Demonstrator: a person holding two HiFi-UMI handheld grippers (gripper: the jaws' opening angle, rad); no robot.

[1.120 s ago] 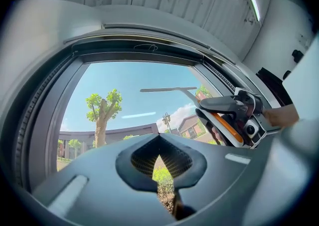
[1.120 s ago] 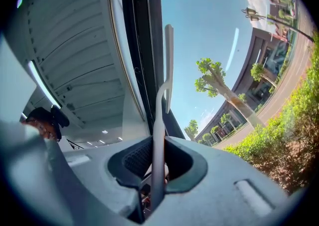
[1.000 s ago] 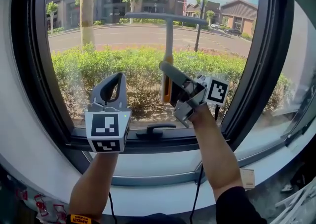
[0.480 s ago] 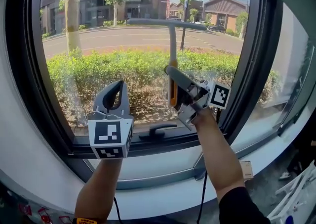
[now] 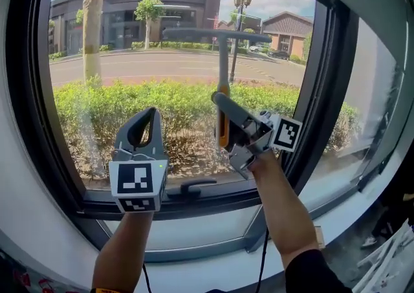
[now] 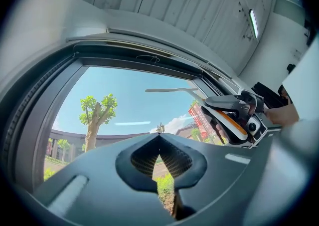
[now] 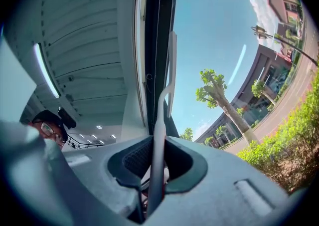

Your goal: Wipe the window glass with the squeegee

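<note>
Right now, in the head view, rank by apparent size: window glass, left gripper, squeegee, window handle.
1. window glass
2. left gripper and squeegee: unsure; the gripper is bulkier but nearer, the squeegee longer but thin
3. window handle

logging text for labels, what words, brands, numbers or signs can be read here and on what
No text is readable.
Red sign outdoors: print too small and blurred to read.
Left gripper and right gripper: black-and-white square markers only, no letters or digits.
Grey squeegee with orange grip: no label visible.
</note>
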